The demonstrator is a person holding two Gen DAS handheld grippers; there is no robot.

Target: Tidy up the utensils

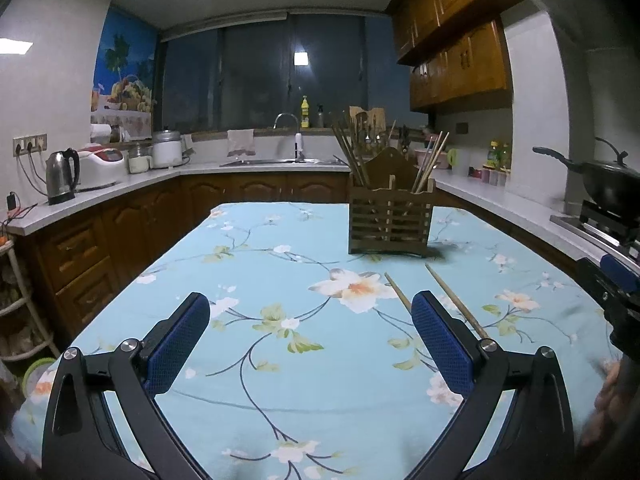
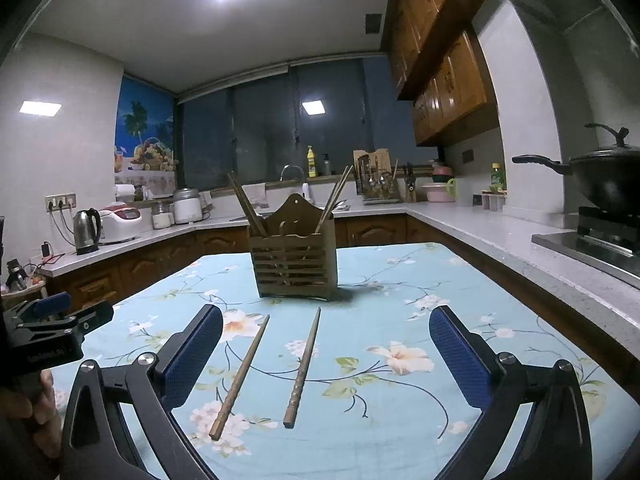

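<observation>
A wooden slatted utensil holder (image 2: 294, 258) stands on the floral tablecloth (image 2: 400, 300), with chopsticks leaning out of its left and right compartments. It also shows in the left wrist view (image 1: 390, 220). Two loose wooden chopsticks lie flat in front of it: a left chopstick (image 2: 242, 374) and a right chopstick (image 2: 304, 366). In the left wrist view they are partly hidden behind the right finger (image 1: 456, 304). My right gripper (image 2: 326, 360) is open and empty, just above and around both chopsticks. My left gripper (image 1: 310, 340) is open and empty over the cloth, left of the chopsticks.
Kitchen counters (image 1: 120, 196) surround the table on three sides, with a kettle (image 1: 60, 176), rice cooker, sink (image 1: 280, 162) and a black wok (image 2: 600, 176) on the stove at right. The other gripper shows at each view's edge (image 2: 48, 328).
</observation>
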